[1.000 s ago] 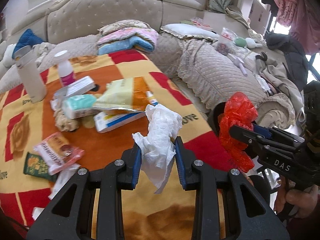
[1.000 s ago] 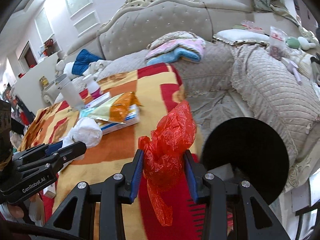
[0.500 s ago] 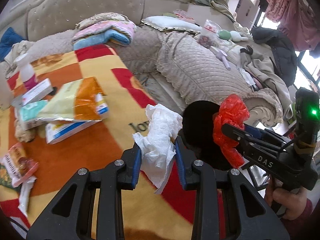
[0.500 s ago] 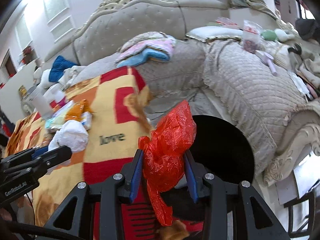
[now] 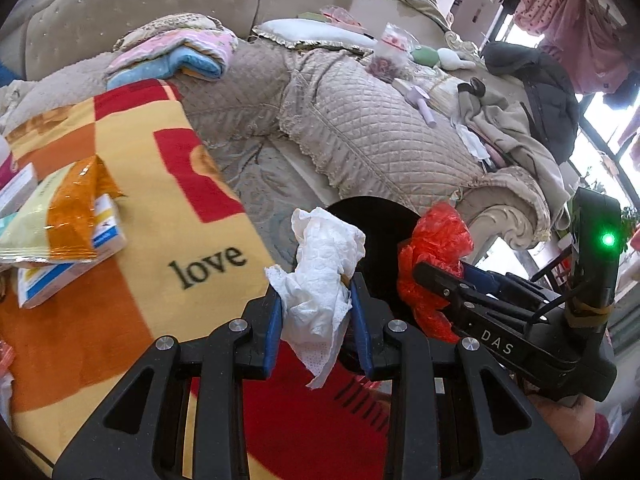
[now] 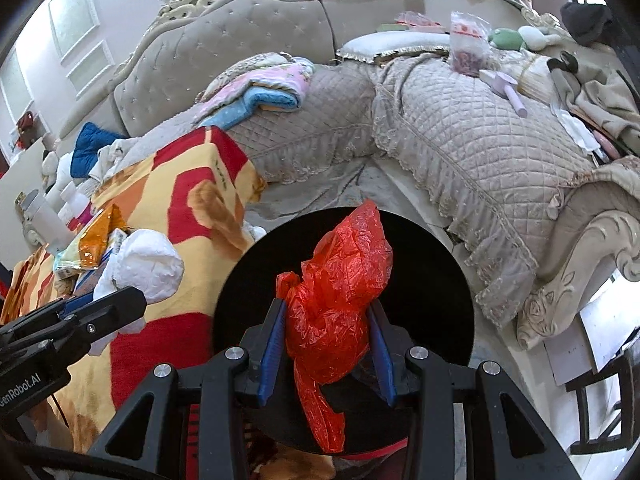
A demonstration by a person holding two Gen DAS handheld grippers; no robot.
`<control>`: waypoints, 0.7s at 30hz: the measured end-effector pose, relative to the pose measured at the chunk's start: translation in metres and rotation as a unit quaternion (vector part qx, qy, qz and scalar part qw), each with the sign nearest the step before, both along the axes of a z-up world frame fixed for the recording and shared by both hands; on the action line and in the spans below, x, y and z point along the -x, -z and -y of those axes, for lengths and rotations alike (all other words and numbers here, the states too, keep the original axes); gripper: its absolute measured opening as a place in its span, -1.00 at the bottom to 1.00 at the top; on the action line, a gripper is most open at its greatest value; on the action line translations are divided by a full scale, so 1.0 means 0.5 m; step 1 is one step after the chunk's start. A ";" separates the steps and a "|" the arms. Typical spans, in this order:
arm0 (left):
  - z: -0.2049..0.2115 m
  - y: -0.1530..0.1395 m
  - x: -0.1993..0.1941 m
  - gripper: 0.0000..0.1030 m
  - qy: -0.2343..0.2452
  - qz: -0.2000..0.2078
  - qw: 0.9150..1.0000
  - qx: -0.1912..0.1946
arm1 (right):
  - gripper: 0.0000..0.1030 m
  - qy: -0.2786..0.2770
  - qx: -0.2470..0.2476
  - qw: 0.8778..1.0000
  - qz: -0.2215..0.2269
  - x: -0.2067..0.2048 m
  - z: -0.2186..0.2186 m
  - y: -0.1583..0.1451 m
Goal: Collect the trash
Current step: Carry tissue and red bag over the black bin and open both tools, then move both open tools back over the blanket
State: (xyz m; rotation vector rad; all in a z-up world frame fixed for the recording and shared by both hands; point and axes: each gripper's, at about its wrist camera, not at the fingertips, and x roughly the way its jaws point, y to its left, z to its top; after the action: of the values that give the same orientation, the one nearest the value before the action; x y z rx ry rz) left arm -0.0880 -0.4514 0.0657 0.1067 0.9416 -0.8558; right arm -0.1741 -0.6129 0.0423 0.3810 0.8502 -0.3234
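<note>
Your left gripper clamps a crumpled white tissue at lower centre. Your right gripper pinches a red plastic bag over the black bin.

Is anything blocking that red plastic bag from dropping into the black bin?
Nothing visible. The right gripper holds the red plastic bag directly in front of the black bin's open mouth, with no object between them. The white tissue sits off to the side.

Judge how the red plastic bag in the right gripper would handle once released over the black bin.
The red plastic bag looks thin and crinkled, so probably very light and floppy. Its tail hangs limp below the right gripper, suggesting no stiffness. Over the black bin it would likely flutter down rather than drop straight.
</note>
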 end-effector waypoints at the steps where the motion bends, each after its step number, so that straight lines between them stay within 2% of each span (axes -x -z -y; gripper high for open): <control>1: 0.002 0.001 -0.001 -0.44 0.001 -0.001 1.000 0.001 | -0.26 0.004 0.000 1.000 -0.002 0.000 0.004 0.003; 4: 0.012 0.006 -0.001 -0.43 0.006 -0.003 1.000 0.006 | -0.22 0.013 -0.002 1.000 -0.004 0.004 0.016 0.009; 6: 0.014 0.008 -0.003 -0.36 0.010 -0.009 1.000 0.015 | 0.00 0.022 -0.002 1.000 -0.005 0.007 0.026 0.011; 8: 0.016 0.012 -0.005 -0.04 0.014 -0.018 0.999 0.025 | 0.11 0.031 -0.003 1.000 0.001 0.010 0.033 0.008; 10: 0.015 0.013 -0.008 0.16 0.016 -0.025 0.999 0.033 | 0.20 0.038 -0.003 0.999 0.005 0.016 0.040 0.004; 16: 0.008 0.007 0.000 0.17 0.016 -0.014 1.000 0.019 | 0.21 0.036 -0.005 0.999 0.006 0.022 0.036 -0.003; 21: -0.030 -0.006 -0.002 0.17 -0.023 0.016 1.000 -0.002 | 0.22 0.019 -0.007 1.000 0.004 0.015 0.006 0.001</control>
State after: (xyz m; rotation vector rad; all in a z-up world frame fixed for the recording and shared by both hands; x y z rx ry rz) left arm -0.0869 -0.4365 0.0685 0.1018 0.9127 -0.8078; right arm -0.1815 -0.6160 0.0420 0.4105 0.8384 -0.3507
